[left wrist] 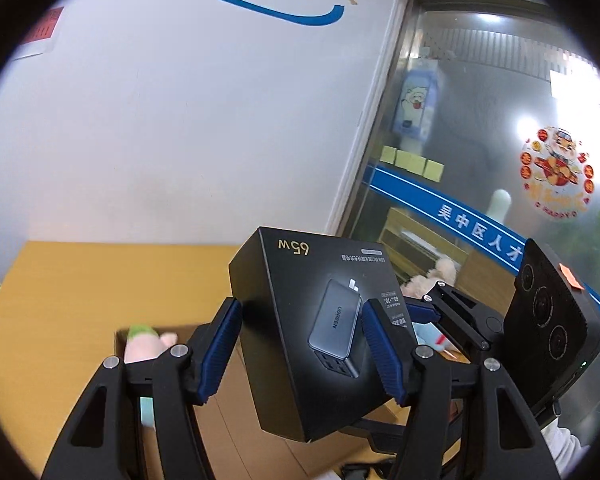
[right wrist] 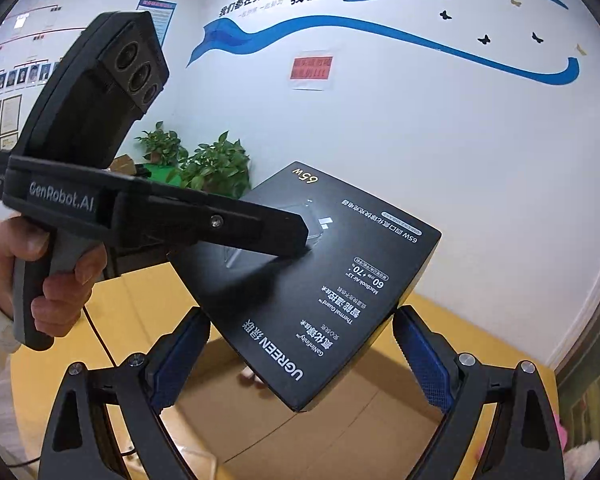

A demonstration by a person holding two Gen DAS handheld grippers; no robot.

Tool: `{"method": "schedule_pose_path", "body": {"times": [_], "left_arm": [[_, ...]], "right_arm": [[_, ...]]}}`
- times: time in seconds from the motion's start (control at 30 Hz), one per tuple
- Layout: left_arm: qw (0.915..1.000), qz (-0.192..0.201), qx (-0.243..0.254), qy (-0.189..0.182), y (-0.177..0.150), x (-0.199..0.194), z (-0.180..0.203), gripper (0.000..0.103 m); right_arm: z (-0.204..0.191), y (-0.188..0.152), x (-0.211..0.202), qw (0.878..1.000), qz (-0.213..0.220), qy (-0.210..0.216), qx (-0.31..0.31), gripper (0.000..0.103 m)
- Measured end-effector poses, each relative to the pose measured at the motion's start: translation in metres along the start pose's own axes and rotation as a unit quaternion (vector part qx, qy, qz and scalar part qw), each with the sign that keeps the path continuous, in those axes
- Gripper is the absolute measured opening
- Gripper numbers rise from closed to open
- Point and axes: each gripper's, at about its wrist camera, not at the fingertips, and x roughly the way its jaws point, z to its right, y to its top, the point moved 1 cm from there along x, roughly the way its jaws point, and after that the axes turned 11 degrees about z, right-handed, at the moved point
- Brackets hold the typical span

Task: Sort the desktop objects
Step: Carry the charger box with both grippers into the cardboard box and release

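The left gripper's [left wrist: 300, 344] blue pads clamp the black UGREEN charger box [left wrist: 320, 320] aloft above a cardboard carton [right wrist: 300, 432], while the right gripper [right wrist: 300, 360] seemingly only straddles its corner unclenched, so the tilted box could slip.

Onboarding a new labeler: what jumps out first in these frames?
The black UGREEN charger box, held up above the yellow desk, fills the middle of both views. The left tongs clamp its sides, while the right tongs sit at its lower corner, grip unclear. A cardboard box lies open underneath.
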Motion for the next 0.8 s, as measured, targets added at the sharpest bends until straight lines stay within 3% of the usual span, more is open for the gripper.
{"method": "schedule_pose_path", "body": {"times": [0.13, 0.33, 0.47, 0.8], "left_arm": [[0.9997, -0.018, -0.016, 0.002, 0.005, 0.041, -0.034, 0.062], [0.9968, -0.064, -0.046, 0.006, -0.020, 0.112, -0.075, 0.062], [0.9907, -0.105, -0.086, 0.010, -0.056, 0.158, -0.105, 0.062], [0.9716, -0.199, -0.117, 0.053, -0.133, 0.227, -0.139, 0.062]], "right_arm": [[0.035, 0.003, 0.035, 1.000, -0.027, 0.007, 0.003, 0.093], [0.089, -0.029, 0.093, 0.996, -0.075, 0.032, 0.036, 0.093], [0.112, -0.078, 0.132, 0.990, -0.109, 0.044, 0.072, 0.093], [0.131, -0.185, 0.196, 0.972, -0.190, 0.059, 0.129, 0.093]]}}
